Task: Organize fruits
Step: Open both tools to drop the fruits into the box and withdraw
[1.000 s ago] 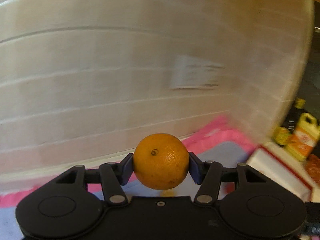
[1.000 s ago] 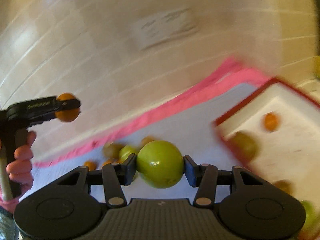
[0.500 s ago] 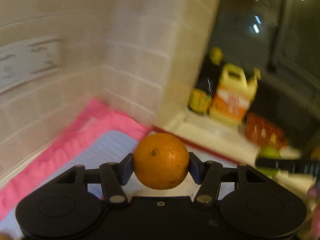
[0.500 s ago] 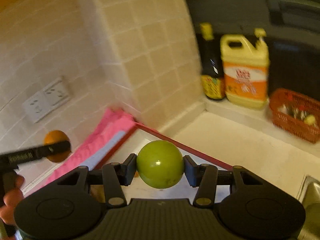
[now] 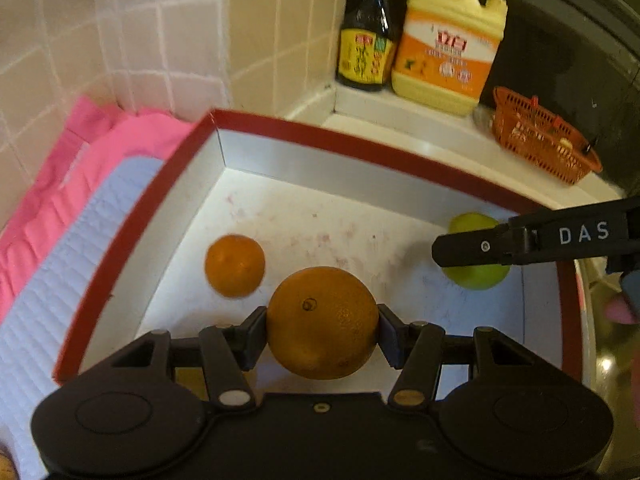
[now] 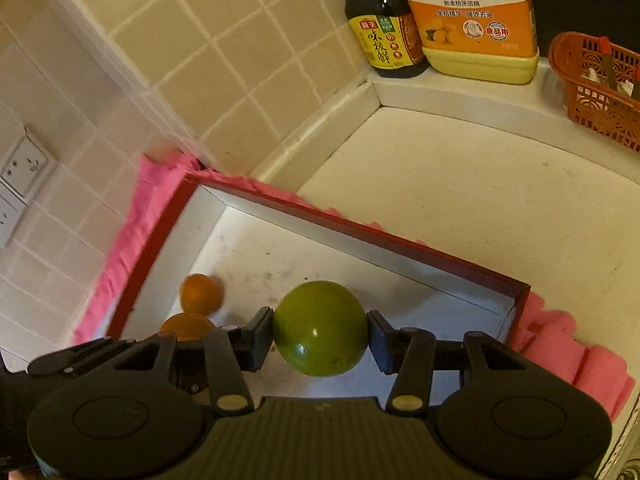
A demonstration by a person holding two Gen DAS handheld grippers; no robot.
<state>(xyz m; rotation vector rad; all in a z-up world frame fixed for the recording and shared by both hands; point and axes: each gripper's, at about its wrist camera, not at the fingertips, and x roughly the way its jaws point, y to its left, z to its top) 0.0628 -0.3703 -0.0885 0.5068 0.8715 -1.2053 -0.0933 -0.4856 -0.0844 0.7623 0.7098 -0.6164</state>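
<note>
My left gripper [image 5: 322, 334] is shut on an orange [image 5: 322, 322] and holds it above the white box with the red rim [image 5: 360, 150]. A smaller orange [image 5: 234, 265] lies on the box floor to the left. My right gripper [image 6: 320, 344] is shut on a green fruit [image 6: 320, 328] above the same box [image 6: 360, 236]. In the left wrist view the right gripper [image 5: 460, 248] reaches in from the right with the green fruit [image 5: 476, 276]. In the right wrist view the small orange [image 6: 200, 294] and the held orange [image 6: 186, 326] show at left.
A pink cloth [image 5: 100, 148] with a white mat [image 5: 60, 264] lies left of the box. A soy sauce bottle [image 5: 366, 40], a yellow detergent jug [image 5: 448, 44] and a red basket [image 5: 540, 136] stand on the ledge behind. Tiled wall [image 6: 200, 60] with a socket [image 6: 20, 168] at left.
Both grippers swung right from the cloth and wall to over the box, each still holding its fruit. The views now look down into the box.
</note>
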